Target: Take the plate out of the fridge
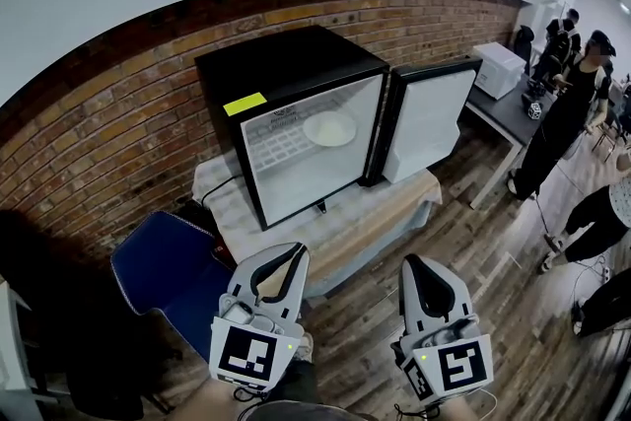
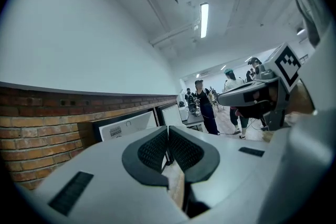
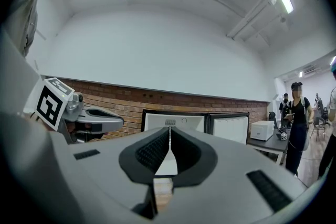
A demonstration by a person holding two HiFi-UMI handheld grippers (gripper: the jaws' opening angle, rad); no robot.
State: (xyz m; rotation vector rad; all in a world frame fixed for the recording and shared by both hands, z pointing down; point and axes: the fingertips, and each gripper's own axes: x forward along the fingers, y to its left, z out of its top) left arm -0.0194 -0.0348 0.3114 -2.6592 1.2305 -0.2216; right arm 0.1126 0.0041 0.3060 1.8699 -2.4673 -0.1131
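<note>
Hovering before open fridge [image 1: 286,64]: left claw [image 2: 168,136], right claw [image 3: 169,136] both closed, empty; plate [image 1: 329,127] inside.

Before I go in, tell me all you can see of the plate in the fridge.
The plate is round, plain white and shallow, ceramic by its look, and seems empty. It lies flat on the white wire shelf in the upper part of the open fridge, toward the shelf's right side, nearest the swung-out door. Only the shelf touches it; finer detail is too small to make out.
</note>
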